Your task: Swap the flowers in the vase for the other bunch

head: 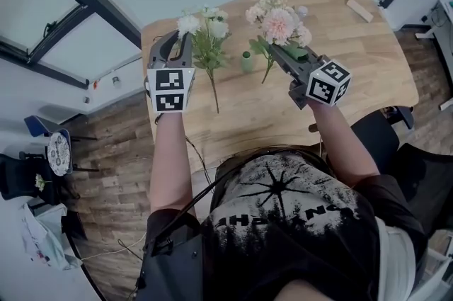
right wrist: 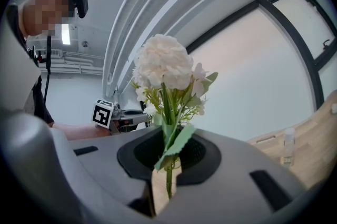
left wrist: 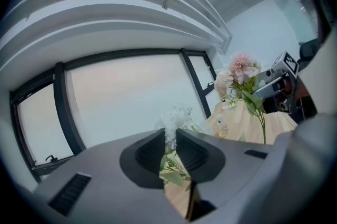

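Head view first. Looks steeply down past a dark printed shirt [head: 283, 214] onto a wooden table [head: 354, 73]. Finds the left gripper [head: 180, 37] toward 11 o'clock, pinched narrow on the leafy stems of the white bunch [head: 209, 34], blooms toward 12 and bare stem trailing toward 6. Finds the right gripper [head: 276, 52] toward 1 o'clock, clamped tight on the stems of the pink bunch [head: 277, 22], blooms likewise toward 12. Places the small green vase [head: 247, 61] upright on the table between the two bunches, near both. Picks out a wooden block [head: 359, 9] well apart at the table's 2 o'clock corner, a dark chair [head: 398, 117] at 3, black window frames [head: 71, 3] at 10 and plank floor [head: 120, 144] at 8.

Left gripper view next. Shows green leaves wedged between the nearly closed jaws and white blooms just beyond the tips. Sets the pink bunch and the other gripper at 2 o'clock, the vase low at 3.

Right gripper view last. Shows a stem and leaf gripped between the jaws, with pale blooms filling the middle and blocking whatever lies straight ahead. Catches the left gripper's marker cube [right wrist: 103, 114] at 9 o'clock and the vase far over at 4.
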The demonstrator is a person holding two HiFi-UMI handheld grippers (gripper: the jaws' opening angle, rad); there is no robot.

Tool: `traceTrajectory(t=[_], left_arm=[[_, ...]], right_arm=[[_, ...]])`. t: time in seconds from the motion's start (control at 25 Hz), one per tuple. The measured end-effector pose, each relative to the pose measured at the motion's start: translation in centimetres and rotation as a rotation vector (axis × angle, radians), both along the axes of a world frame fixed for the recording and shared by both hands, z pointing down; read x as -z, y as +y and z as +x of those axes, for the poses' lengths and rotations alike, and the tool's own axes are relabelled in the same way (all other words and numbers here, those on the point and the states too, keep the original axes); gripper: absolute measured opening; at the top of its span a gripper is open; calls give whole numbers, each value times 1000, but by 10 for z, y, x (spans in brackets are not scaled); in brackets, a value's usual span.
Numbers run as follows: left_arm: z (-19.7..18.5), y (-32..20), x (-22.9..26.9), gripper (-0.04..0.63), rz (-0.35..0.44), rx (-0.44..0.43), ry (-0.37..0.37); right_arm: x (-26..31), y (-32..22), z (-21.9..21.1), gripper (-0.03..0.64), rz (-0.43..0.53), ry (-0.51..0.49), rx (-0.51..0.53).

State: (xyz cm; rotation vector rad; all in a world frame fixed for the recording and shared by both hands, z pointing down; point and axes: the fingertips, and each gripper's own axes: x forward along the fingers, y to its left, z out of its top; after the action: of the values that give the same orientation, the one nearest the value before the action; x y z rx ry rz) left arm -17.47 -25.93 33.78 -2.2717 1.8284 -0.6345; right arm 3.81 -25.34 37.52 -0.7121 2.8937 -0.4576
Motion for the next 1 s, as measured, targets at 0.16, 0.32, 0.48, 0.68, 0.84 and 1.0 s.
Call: traceTrajectory(t=[0.16,0.32,0.48,0.68,0.84,1.0], left_arm=[[-6,10,-12,72,-16,33,31],[-8,26,-28,72,-35,54,34],[-14,46,-50,72,-65,62,64],[-34,63,-79,72,-122,85,135],[-37,71,-91,72,-138,103,159],[-45,77,-102,72,-162,120,200]], right_arm=[[-2,-5,2,52,1,14,16],[-4,-7,3,52,17,27,18],[2,-7,-10,52,34,32,25],[12,-12,-40,52,57,57,41],[15,-17,-47,52,73,70,52],[23,-26,-60,52,103,77,64]])
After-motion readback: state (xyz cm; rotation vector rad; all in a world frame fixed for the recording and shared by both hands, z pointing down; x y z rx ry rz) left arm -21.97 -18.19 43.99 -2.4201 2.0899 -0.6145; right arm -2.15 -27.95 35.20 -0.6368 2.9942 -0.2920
